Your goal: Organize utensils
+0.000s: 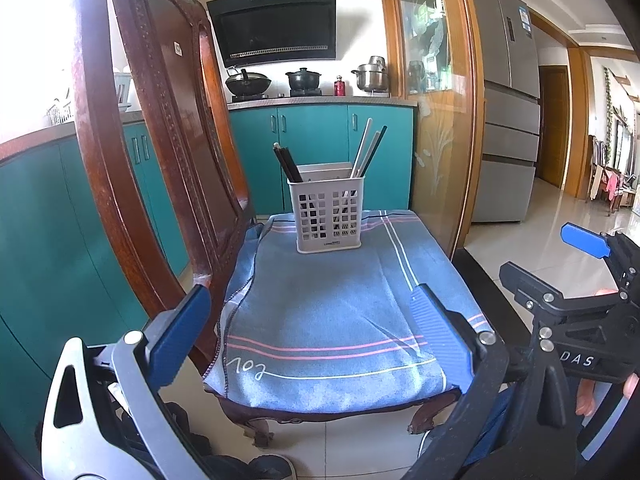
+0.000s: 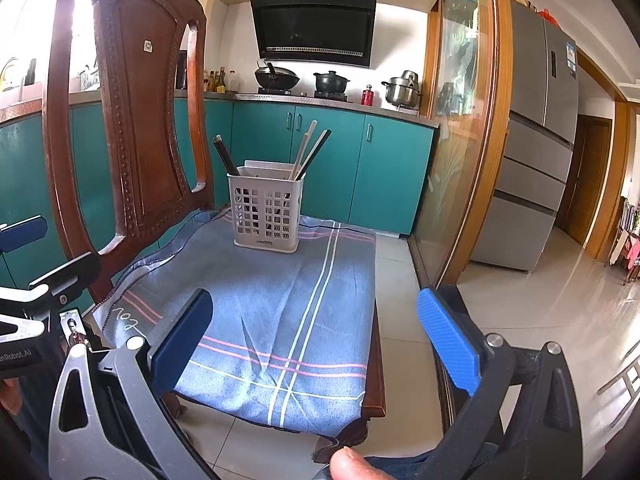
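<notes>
white slotted utensil holder (image 1: 329, 210) stands upright at far end of blue cloth (image 1: 332, 320) on wooden chair (image 1: 160, 140) seat. dark chopsticks (image 1: 286, 162) lean up-left from left compartment, pale and dark chopsticks (image 1: 370, 148) lean up-right from right. left gripper (image 1: 308, 340) and right gripper (image 2: 316, 344) both near the cloth's near end, fingers wide apart, holding nothing.

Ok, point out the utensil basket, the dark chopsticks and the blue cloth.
utensil basket (image 1: 328, 216), left wrist view, front lattice wall.
dark chopsticks (image 1: 285, 162), left wrist view, shafts above the rim.
blue cloth (image 2: 256, 300), right wrist view, bare middle.
</notes>
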A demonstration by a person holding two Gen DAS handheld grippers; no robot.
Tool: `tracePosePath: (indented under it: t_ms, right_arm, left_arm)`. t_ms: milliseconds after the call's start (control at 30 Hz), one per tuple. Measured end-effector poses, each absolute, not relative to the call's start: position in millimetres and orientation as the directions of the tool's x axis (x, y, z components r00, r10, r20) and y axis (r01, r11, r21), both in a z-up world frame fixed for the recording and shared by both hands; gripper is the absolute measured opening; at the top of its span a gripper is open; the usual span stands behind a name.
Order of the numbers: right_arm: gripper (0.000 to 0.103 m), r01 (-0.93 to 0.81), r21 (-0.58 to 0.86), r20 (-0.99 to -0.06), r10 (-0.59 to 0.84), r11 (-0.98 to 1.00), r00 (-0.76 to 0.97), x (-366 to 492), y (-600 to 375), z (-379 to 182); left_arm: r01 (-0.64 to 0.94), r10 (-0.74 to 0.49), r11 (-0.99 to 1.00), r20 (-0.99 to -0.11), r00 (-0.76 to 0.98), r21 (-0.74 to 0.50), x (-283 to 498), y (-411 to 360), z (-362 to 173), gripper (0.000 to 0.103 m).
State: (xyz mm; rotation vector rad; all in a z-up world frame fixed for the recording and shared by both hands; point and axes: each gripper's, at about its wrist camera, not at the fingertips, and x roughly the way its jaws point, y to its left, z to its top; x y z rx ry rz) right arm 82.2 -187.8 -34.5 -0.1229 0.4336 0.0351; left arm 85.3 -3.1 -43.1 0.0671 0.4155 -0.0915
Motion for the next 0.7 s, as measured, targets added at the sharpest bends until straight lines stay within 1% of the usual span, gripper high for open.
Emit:
tracePosePath:
  t_ms: [500, 700]
  right_arm:
    - [0.1, -0.062, -0.102, -0.442, 0.011, 0.993, 0.897, 90, -191, -42]
    - [0.1, -0.063, -0.097, -0.458, 0.012, 0.993, 0.889, 97, -192, -48]
  left_arm:
    - [0.109, -0.079, 0.993, -0.432, 0.898, 0.045, 95, -5, -50, 0.099]
    - [0.111, -0.08, 0.993, -0.47, 0.879, 0.038, 106, -6, -59, 0.099]
